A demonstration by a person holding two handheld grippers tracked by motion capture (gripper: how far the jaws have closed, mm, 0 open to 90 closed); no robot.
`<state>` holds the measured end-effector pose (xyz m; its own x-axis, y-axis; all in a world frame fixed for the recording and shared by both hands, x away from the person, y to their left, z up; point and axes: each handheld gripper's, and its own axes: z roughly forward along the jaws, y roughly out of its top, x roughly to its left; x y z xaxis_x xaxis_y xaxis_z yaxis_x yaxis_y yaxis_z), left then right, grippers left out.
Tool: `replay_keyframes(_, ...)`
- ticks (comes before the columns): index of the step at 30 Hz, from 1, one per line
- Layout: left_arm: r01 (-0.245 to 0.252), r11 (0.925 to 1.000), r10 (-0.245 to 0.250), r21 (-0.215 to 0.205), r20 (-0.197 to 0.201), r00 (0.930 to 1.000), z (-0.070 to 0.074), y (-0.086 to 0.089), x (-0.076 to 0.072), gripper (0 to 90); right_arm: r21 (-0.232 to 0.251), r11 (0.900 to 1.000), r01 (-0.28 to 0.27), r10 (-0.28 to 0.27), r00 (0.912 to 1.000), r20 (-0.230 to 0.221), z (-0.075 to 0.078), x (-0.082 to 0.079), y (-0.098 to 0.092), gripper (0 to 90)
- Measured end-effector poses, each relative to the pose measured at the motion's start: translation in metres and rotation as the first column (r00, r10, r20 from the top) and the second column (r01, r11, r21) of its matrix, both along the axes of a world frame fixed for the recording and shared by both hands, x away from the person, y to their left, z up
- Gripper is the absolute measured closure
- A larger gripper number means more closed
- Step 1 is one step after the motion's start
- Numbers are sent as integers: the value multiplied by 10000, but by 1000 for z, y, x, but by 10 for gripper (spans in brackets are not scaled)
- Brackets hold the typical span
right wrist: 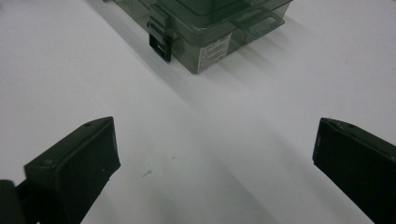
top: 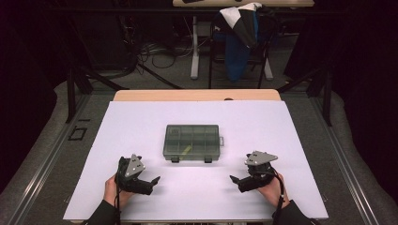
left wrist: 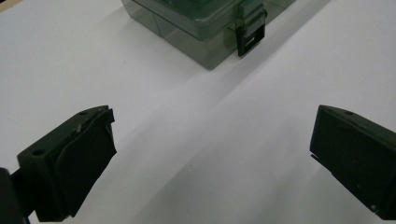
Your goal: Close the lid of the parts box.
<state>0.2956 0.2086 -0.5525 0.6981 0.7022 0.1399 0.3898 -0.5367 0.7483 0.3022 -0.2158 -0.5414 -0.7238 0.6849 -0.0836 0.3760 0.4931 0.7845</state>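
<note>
At lower left of the high view, the left gripper (top: pixel 151 180) lay low over the white table (top: pixel 141 122), jaws wide apart, tips aimed inward. At centre sat the closed grey compartment box (top: pixel 192 142). At lower right, the right gripper (top: pixel 236 179) mirrored it, jaws spread, empty.

Glossy translucent plastic box (top: pixel 192 141); matt white tabletop (top: pixel 141 122)

one compartment box (top: pixel 192 141); two latches (top: pixel 174 159); two grippers (top: pixel 154 181)
</note>
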Motion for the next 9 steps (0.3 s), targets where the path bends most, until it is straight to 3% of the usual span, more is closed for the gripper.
replay_keyframes(9, -12, 9999, 11, 104, 95, 10000, 0, 0, 1, 0, 32, 9999, 109, -109, 9999, -17, -3, -3, -4, 0)
